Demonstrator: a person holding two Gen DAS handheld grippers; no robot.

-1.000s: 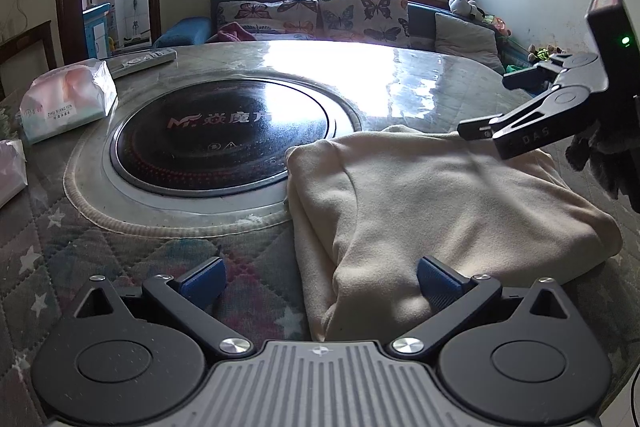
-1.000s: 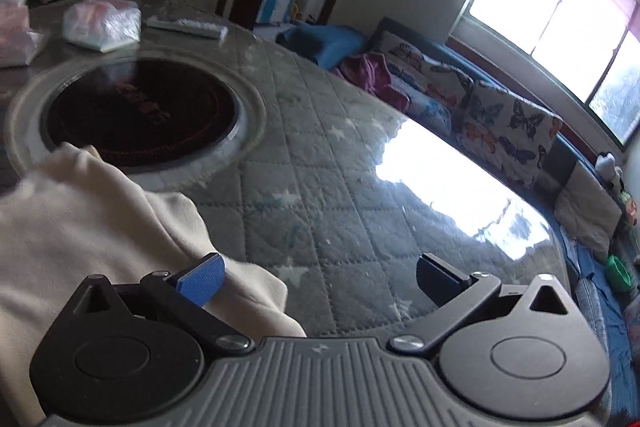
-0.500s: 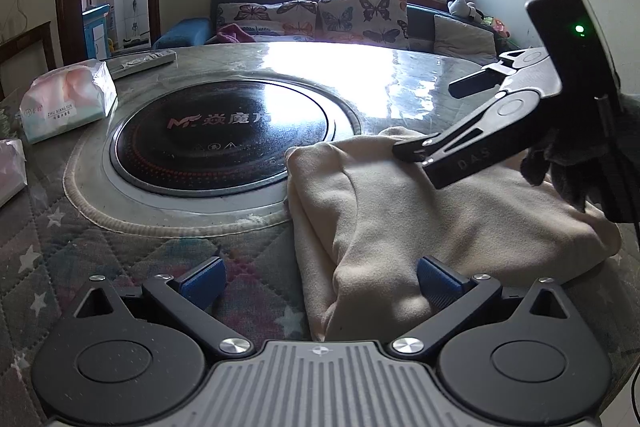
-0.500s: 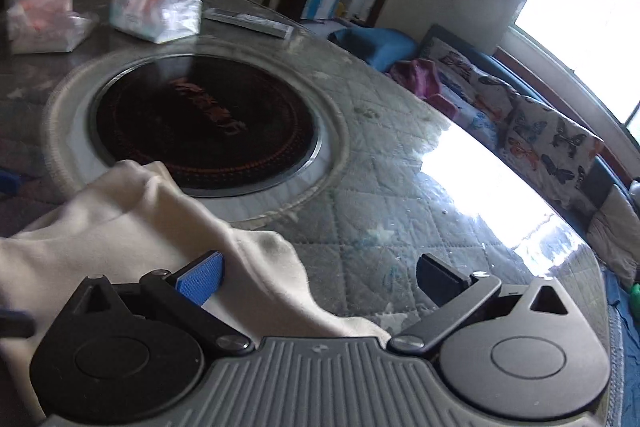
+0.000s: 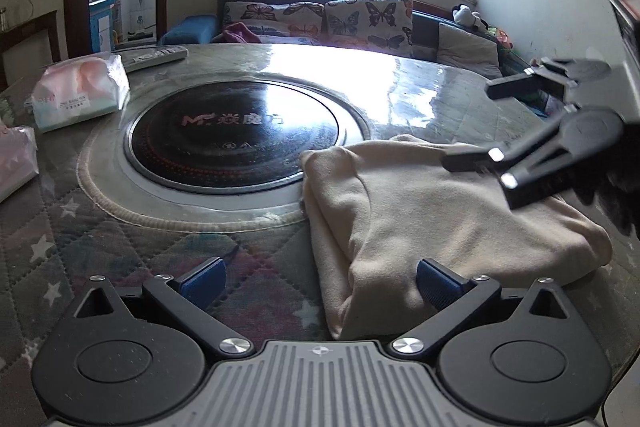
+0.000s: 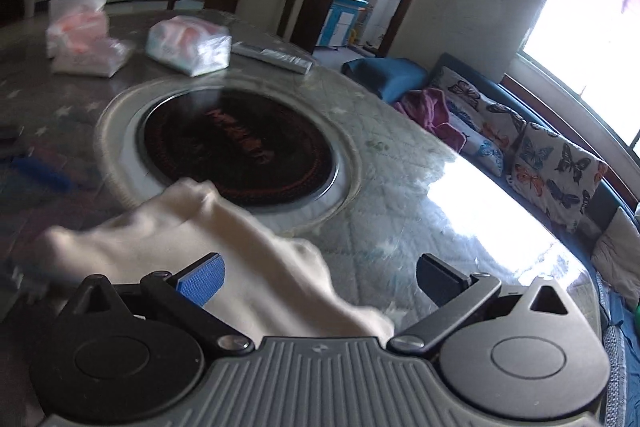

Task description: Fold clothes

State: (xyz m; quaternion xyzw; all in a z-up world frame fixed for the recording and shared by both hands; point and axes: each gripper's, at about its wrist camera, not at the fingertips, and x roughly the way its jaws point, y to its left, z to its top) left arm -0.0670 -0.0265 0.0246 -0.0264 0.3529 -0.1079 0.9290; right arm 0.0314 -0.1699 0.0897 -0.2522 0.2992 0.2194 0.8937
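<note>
A cream garment (image 5: pixel 432 211) lies folded in a thick bundle on the quilted round table, just right of the black cooktop. It also shows in the right wrist view (image 6: pixel 224 251), blurred. My left gripper (image 5: pixel 320 279) is open and empty at the bundle's near left edge; its right finger is at the cloth. My right gripper (image 6: pixel 320 279) is open and empty, held above the bundle's right side. It shows in the left wrist view (image 5: pixel 480 127) at the right, over the cloth.
A round black induction cooktop (image 5: pixel 236 135) sits in the table's middle. Two tissue packs (image 5: pixel 80 95) and a remote (image 5: pixel 154 57) lie at the far left. A sofa with butterfly cushions (image 5: pixel 360 19) stands behind the table.
My right gripper has swung back to the right and turned left towards the cooktop, staying open. The garment and my left gripper have not moved.
</note>
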